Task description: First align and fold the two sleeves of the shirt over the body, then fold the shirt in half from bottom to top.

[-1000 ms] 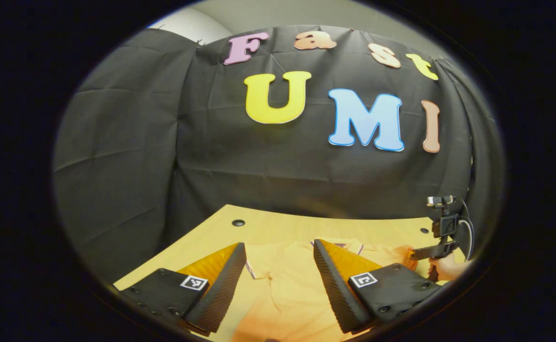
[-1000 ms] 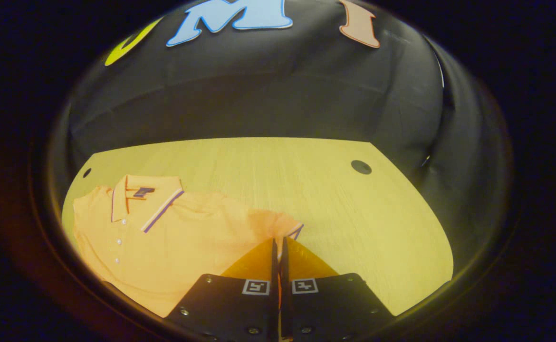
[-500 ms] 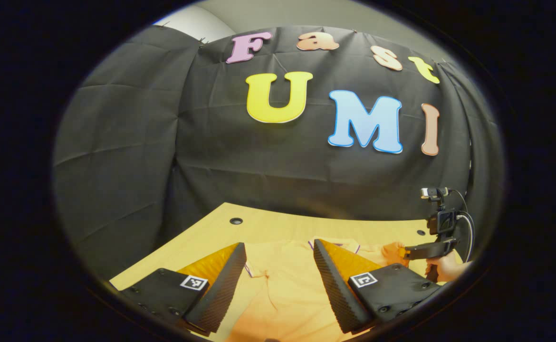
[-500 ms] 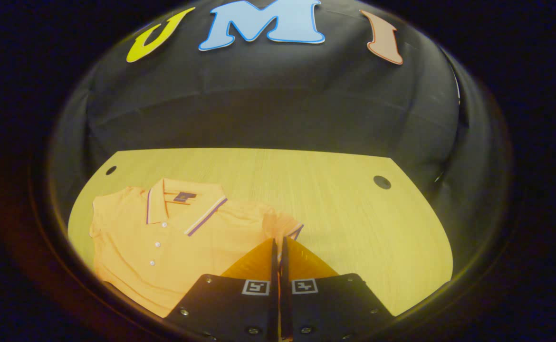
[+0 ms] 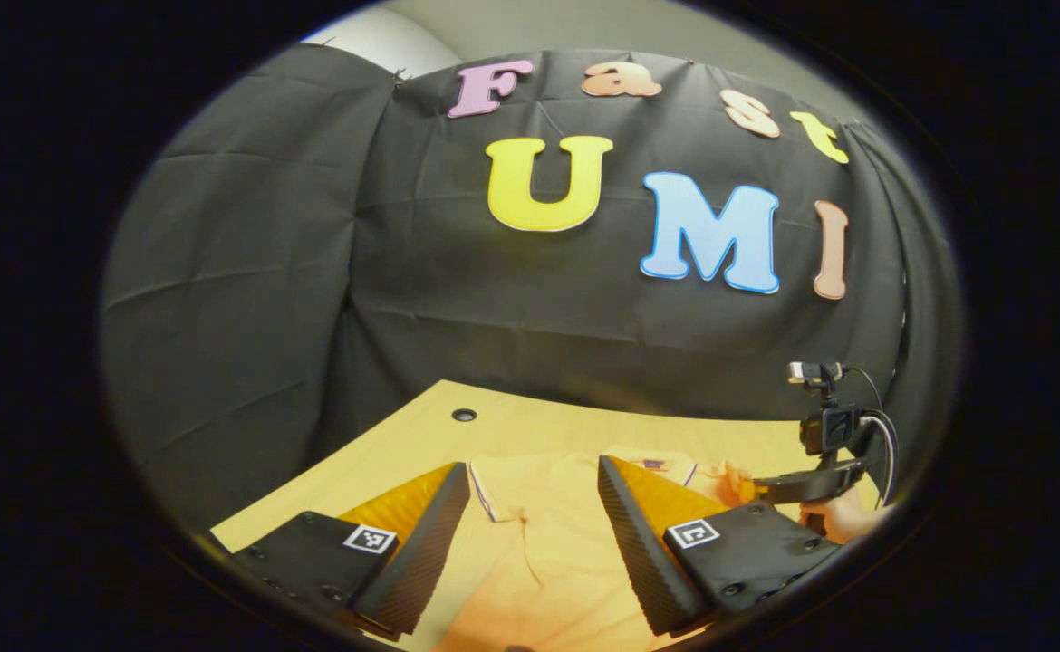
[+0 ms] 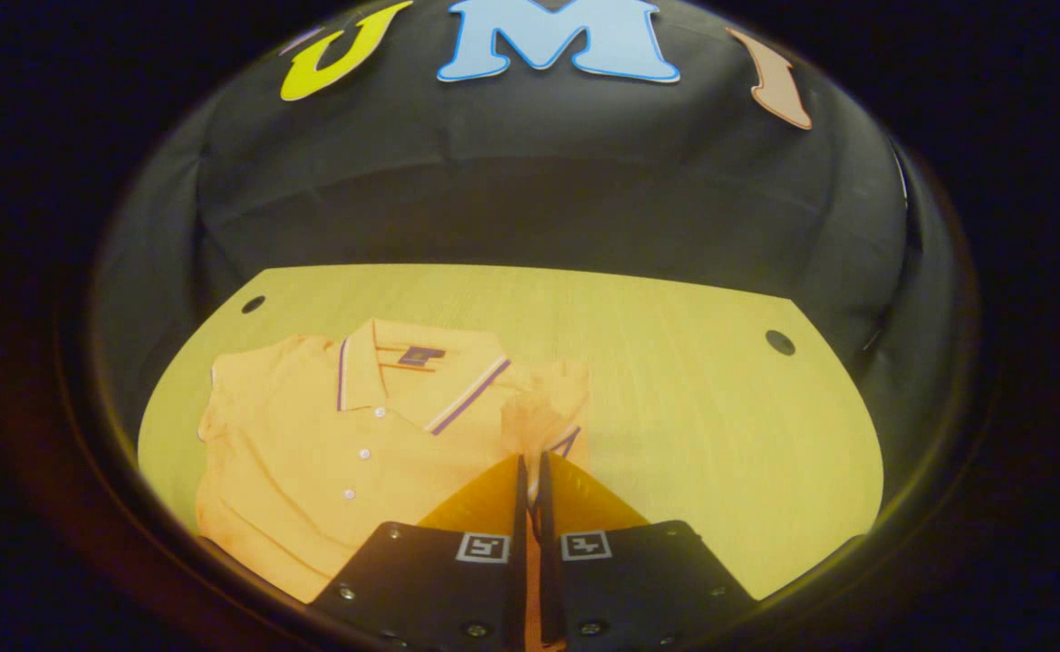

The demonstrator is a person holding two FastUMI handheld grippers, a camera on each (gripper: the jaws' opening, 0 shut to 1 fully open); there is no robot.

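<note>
Right gripper view, nearest: right gripper clamped tight, both fingers pinching the striped cuff of the sleeve, lifted and bunched over the shirt's shoulder. Beyond the fingers, orange polo shirt spread front-up on the yellow wooden table, collar toward the far wall, white buttons down the placket, purple and white piping along collar edge. Small dark neck label inside the collar, writing too small to read. Square black-and-white marker tags on the gripper bodies, pattern only, no legible text.

Left gripper view, nearest: left gripper spread wide, nothing between the fingers, hovering above the shirt's body. Farther right, other gripper at the sleeve, gripped by a hand. Dark round holes near the table's far edge. Black cloth wall behind.
</note>
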